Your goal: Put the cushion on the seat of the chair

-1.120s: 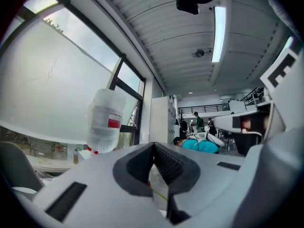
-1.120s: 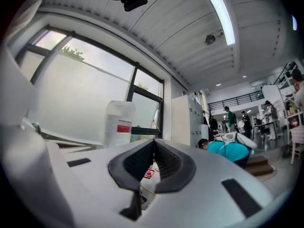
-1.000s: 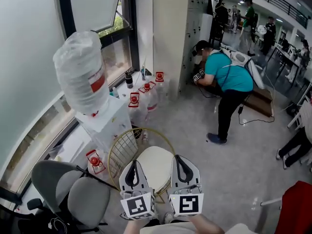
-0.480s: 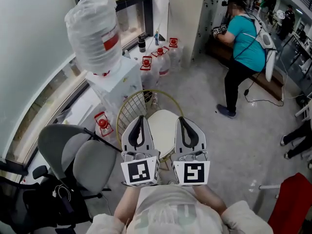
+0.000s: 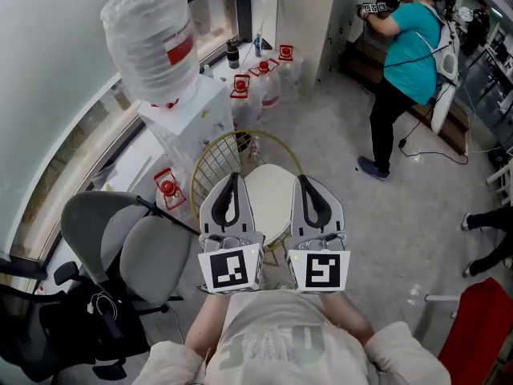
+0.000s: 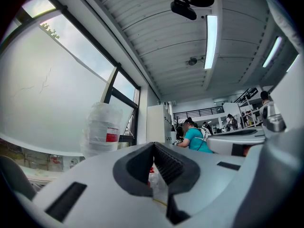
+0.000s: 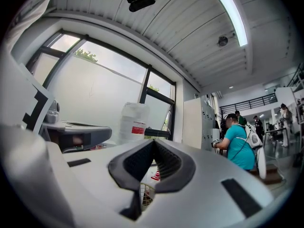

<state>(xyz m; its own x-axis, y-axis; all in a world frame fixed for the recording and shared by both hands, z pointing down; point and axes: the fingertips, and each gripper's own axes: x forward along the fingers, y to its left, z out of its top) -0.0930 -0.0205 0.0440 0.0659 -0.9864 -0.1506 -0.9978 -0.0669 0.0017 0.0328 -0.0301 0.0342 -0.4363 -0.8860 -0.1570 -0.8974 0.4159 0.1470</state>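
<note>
The left gripper [image 5: 232, 178] and right gripper [image 5: 309, 181], jaws together and empty, are flanking the pale seat [image 5: 272, 205] of the one wire chair [image 5: 215, 165].

Bright, even daylight from the tall frosted window [image 5: 48, 95] and long ceiling strip lights [image 6: 210, 41]; soft shadows; both gripper views bend strongly, with dark corners.

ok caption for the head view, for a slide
Shut, empty left gripper and right gripper held side by side over a gold wire chair.
</note>
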